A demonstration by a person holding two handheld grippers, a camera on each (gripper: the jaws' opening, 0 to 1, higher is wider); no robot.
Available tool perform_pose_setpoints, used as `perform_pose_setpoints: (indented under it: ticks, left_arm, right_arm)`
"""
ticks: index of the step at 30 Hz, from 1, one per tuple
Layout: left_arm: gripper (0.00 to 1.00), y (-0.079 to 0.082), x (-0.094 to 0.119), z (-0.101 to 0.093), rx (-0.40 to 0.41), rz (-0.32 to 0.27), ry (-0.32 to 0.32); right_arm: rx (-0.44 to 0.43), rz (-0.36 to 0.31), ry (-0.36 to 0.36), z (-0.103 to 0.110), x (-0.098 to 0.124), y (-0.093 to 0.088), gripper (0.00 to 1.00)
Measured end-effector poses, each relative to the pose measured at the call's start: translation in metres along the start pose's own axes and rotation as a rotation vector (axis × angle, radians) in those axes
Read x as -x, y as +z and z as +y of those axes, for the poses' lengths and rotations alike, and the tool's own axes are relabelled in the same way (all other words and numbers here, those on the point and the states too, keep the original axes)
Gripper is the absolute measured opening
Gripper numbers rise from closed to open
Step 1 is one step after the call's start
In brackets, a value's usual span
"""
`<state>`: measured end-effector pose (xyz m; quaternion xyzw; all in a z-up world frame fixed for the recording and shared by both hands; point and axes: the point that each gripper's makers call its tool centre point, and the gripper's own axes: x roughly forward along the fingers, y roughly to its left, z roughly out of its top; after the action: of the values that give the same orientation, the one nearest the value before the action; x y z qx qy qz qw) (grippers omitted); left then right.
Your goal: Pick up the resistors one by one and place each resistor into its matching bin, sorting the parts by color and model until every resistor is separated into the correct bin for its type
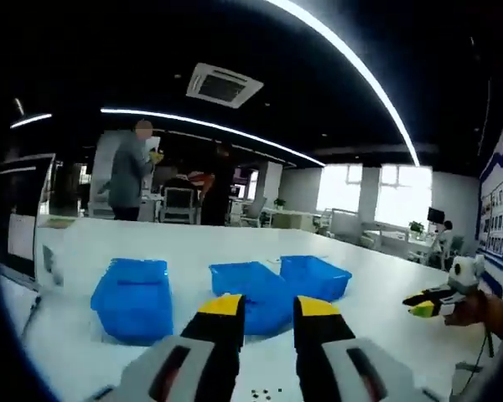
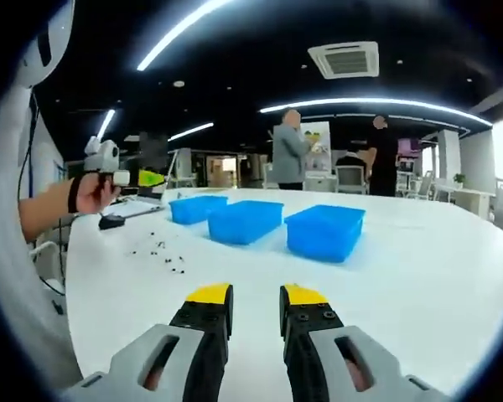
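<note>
Three blue bins stand in a row on the white table: a left bin, a middle bin and a right bin. In the right gripper view they are the far bin, the middle bin and the near bin. Several tiny dark resistors lie scattered on the table left of the bins; a few specks of resistors show between my left jaws. My left gripper is open and holds nothing. My right gripper is open too, above bare table.
A hand holds the right gripper at the table's right edge, and the left gripper at the left. Two people stand beyond the table's far edge. A laptop and a dark object lie near the left corner.
</note>
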<state>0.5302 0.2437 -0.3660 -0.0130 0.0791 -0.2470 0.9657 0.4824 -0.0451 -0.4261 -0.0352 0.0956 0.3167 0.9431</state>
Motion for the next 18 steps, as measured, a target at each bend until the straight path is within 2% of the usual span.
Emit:
perform_pose_setpoints:
  ticks: [2,6,7,8,10,14,15,16,18]
  left_arm:
    - [0.25,-0.005,0.006,0.002,-0.055,0.017,0.03]
    - [0.25,-0.008,0.015,0.003,-0.05,0.012,0.044]
    - [0.25,-0.006,0.018,0.004,-0.047,-0.001,0.06]
    - [0.25,0.0,0.023,0.009,-0.053,-0.045,0.098]
    - [0.25,0.004,0.031,0.013,-0.096,-0.089,0.133]
    - [0.25,0.0,0.042,0.016,-0.046,-0.091,0.13]
    - [0.26,0.003,0.047,0.025,-0.061,-0.113,0.184]
    - [0.26,0.004,0.05,0.029,-0.097,-0.113,0.198]
    - [0.26,0.006,0.055,0.03,-0.109,-0.113,0.188]
  right_arm:
    - [0.011,0.018,0.01,-0.001,-0.006,0.0,0.25]
    - [0.02,0.01,0.014,0.0,-0.012,0.01,0.25]
    - [0.022,0.004,0.013,0.0,-0.013,0.012,0.25]
    - [0.023,-0.002,0.013,0.001,-0.014,0.015,0.25]
    - [0.026,-0.007,0.013,0.004,-0.016,0.016,0.25]
    - [0.02,0.0,0.024,0.013,-0.02,0.013,0.25]
    - [0.016,-0.007,0.033,0.016,-0.021,0.015,0.25]
    - [0.011,-0.014,0.043,0.02,-0.021,0.017,0.25]
    - [0.028,-0.029,0.061,0.027,-0.021,0.024,0.25]
